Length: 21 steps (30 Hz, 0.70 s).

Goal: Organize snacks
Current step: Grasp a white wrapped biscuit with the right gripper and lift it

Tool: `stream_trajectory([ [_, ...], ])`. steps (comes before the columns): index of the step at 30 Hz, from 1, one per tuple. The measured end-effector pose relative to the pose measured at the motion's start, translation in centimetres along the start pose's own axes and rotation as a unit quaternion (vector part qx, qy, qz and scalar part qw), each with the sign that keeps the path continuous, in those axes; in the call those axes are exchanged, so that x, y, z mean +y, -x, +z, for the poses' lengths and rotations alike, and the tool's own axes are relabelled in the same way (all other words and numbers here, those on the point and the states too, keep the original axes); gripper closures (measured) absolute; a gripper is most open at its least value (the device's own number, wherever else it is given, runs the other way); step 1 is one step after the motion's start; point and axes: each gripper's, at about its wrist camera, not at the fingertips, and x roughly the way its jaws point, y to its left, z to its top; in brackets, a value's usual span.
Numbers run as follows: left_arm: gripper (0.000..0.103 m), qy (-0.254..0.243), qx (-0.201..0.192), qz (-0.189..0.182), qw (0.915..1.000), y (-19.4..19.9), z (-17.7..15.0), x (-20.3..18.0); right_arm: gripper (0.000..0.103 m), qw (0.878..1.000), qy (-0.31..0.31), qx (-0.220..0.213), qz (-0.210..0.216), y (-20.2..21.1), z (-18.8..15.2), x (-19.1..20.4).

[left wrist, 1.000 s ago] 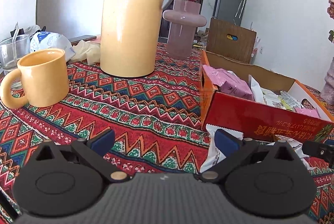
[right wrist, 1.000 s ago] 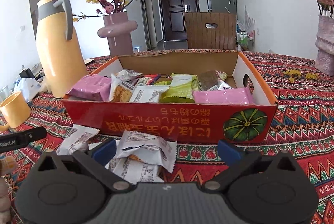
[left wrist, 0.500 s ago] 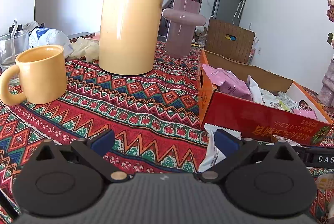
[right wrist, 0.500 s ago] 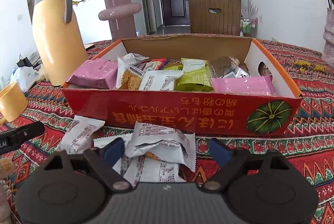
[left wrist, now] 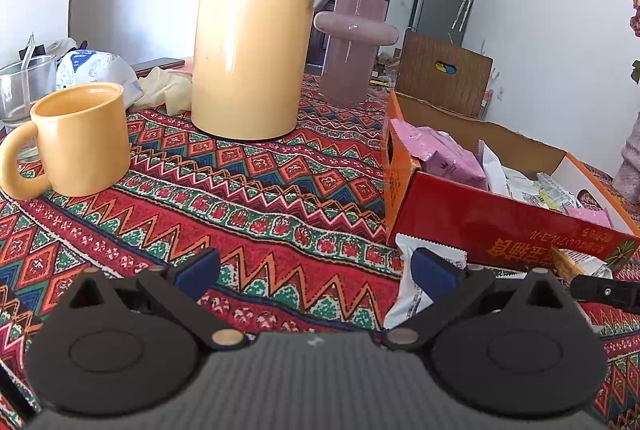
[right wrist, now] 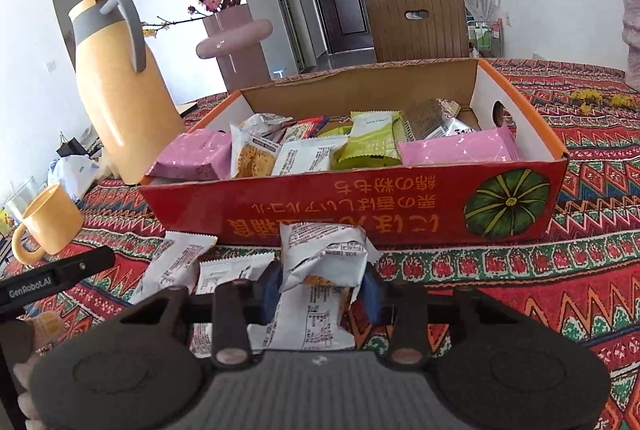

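Note:
A red cardboard box [right wrist: 360,213] sits on the patterned tablecloth, holding several pink, green and white snack packets. In front of it lie loose white packets [right wrist: 180,262]. My right gripper [right wrist: 321,288] is closing its jaws on the top white snack packet [right wrist: 324,254]. Both blue pads press its sides, and the wrapper is crumpled and lifted off the packet beneath [right wrist: 308,318]. My left gripper [left wrist: 316,270] is open over bare tablecloth, left of the box [left wrist: 500,226]. Its right pad is just in front of one white packet [left wrist: 412,294] without gripping it.
A tall yellow thermos jug [left wrist: 248,29] and a pink vase of flowers [left wrist: 352,45] stand behind the box's left end. A yellow mug [left wrist: 80,141] and a glass [left wrist: 20,85] are at the far left. Another vase [right wrist: 632,29] stands at the far right.
The right gripper's jaws went from wide apart to squeezed on the top white packet, which is now crumpled and raised. The left gripper stayed put and open.

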Motion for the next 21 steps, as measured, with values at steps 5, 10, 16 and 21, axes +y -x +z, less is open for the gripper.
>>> stream_trajectory([
  [5,0.0,-0.001,0.005,0.005,1.0,-0.1,0.0,-0.1,0.063,1.0,0.008,-0.019,-0.014,1.2,0.0,-0.9],
  [10,0.0,-0.023,0.026,0.014,0.9993,-0.3,0.5,-0.7,0.063,0.999,0.013,-0.025,-0.029,2.0,-0.3,-2.2],
  [16,0.0,-0.053,0.061,0.017,0.9966,-0.7,1.1,-3.1,0.062,0.999,0.006,-0.031,-0.038,1.9,-0.6,-3.3],
  [21,0.0,-0.092,0.079,0.022,0.9924,-1.8,1.0,-6.0,0.062,0.999,-0.001,-0.037,-0.036,2.0,-0.9,-3.8],
])
